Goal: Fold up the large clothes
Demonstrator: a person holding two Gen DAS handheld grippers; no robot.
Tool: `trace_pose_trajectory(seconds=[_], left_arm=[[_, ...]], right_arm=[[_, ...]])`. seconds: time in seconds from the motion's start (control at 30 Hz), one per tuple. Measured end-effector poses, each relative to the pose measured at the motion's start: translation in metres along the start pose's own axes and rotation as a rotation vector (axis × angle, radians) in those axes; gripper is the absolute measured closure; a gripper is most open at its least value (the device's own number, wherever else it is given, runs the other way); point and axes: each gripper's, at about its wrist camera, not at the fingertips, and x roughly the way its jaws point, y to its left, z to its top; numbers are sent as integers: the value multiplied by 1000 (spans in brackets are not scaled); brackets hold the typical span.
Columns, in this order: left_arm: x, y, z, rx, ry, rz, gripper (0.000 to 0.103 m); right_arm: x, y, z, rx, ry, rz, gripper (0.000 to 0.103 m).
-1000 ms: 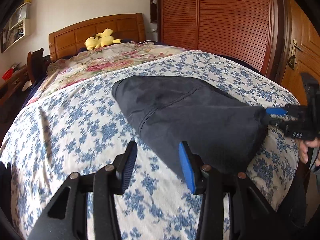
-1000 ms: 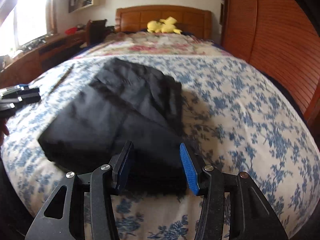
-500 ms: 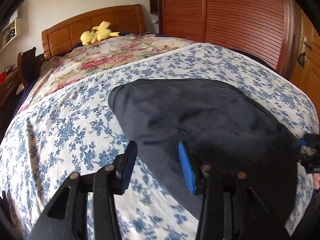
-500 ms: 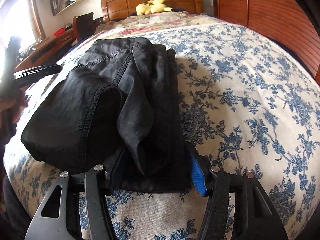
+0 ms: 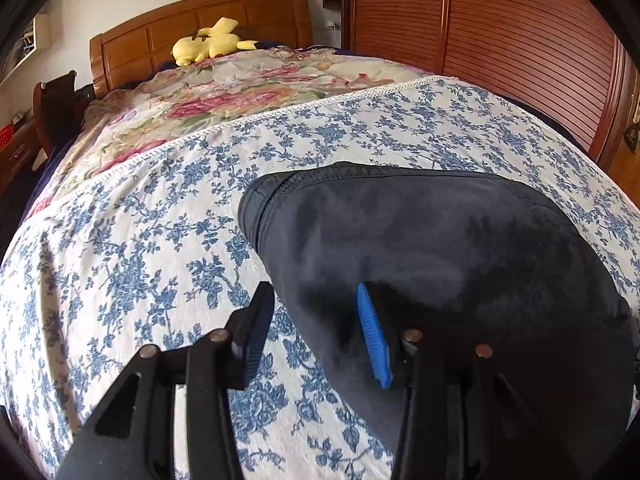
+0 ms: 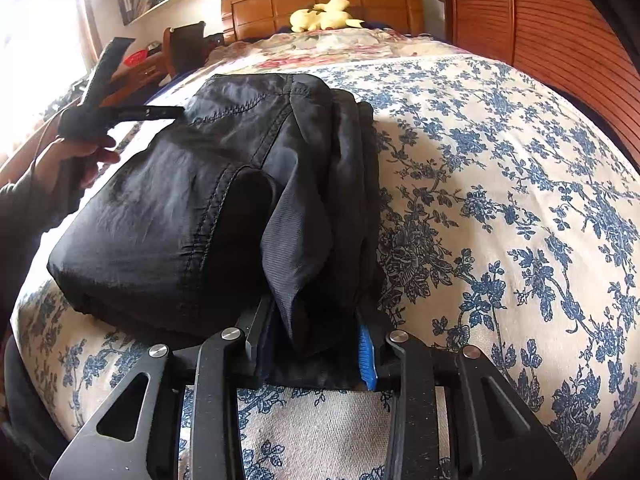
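Note:
A dark folded garment [image 5: 440,248] lies on the blue-flowered bedspread [image 5: 140,240]. My left gripper [image 5: 316,328] is open, its fingers straddling the garment's near left edge, nothing clamped. In the right wrist view the same garment [image 6: 224,184] lies as a thick folded pile. My right gripper [image 6: 312,340] has its fingers on either side of the bunched near end of the garment, and cloth fills the gap. The left gripper [image 6: 120,112] shows at the far left, held in a hand, its tip at the garment's far corner.
A yellow plush toy [image 5: 208,40] lies by the wooden headboard [image 5: 200,20]. A rose-patterned quilt [image 5: 240,88] covers the far half of the bed. Slatted wooden wardrobe doors [image 5: 500,40] stand on the right. A chair [image 6: 188,48] and desk stand left of the bed.
Both grippers have moved in on the garment. The right gripper's fingers have slid around its bunched near end. The left gripper has come closer over its left edge.

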Motion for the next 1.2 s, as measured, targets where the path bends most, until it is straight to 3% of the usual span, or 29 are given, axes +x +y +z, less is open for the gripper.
trace_pose_trajectory(seconds=[0.2,0.67,0.73,0.8,0.93,1.1,1.2], left_arm=[[20,6,4,-10,16,26,42],[39,8,4,-57,41,-20,42],[41,12,5,-75,47,-41,42],[42,13,5,-83,53,-69,51],[41,7,6,-76,64,-105,72],[25,-10,11,-1,36,-32,96],[3,-14,17,2,-17,-9,100]], right_arm=[[1,-1,0,3,-2,4,70],[1,0,1,5,3,5,70],[-1,-1,3,7,4,23,78],[-2,0,5,5,-4,34,88],[-6,3,10,-10,-28,37,93],[-13,1,15,5,-61,62,96],[-25,-4,22,17,-110,78,96]])
